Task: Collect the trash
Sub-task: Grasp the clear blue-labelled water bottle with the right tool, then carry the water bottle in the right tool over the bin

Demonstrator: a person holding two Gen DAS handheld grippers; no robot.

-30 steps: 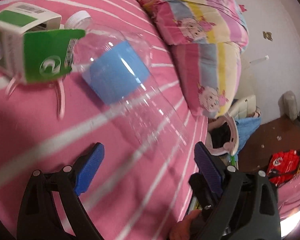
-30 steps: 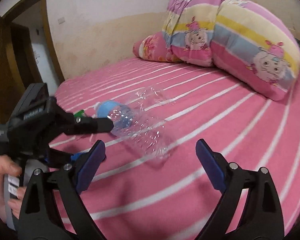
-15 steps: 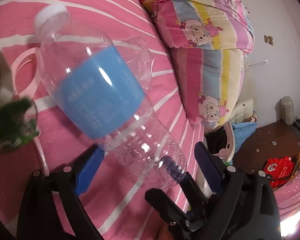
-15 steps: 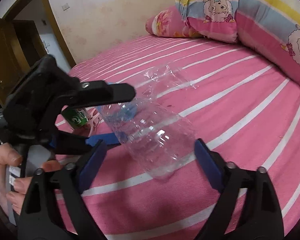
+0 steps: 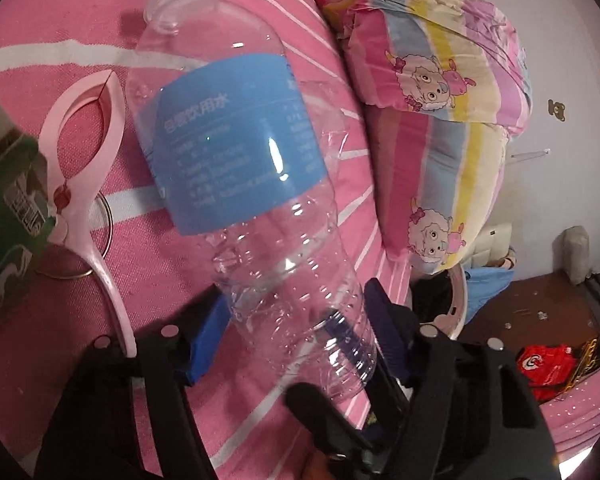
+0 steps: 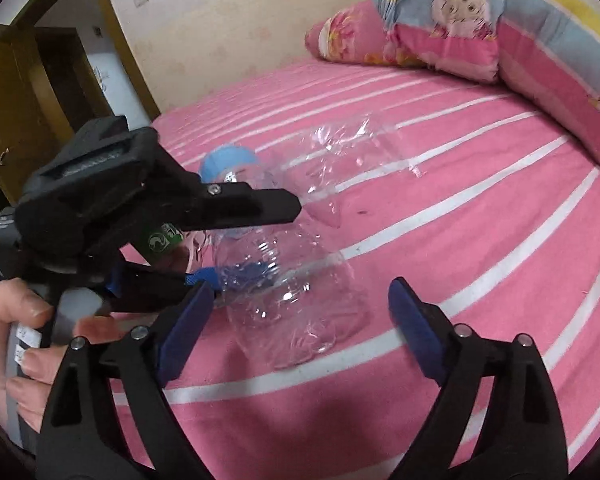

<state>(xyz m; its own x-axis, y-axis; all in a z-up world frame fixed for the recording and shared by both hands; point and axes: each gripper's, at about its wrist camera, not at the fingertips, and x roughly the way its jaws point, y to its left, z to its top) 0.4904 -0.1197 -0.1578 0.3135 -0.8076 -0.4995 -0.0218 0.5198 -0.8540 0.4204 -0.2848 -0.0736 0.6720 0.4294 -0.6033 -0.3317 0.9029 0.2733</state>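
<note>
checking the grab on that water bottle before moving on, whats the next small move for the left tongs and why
Probably lift the bottle straight up off the bed. The left tongs look shut on its lower body, blue pads on both sides, and the right tongs hang open just short of its base, so nothing seems to block a lift.

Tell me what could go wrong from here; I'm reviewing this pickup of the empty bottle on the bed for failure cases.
1. The left tool clamps only the thin clear base of the plastic bottle; the wall could buckle and slip out.
2. The grip sits far from the cap end, so the bottle may swing when lifted.
3. The green carton and pink clip lie right beside it and could get knocked.
</note>
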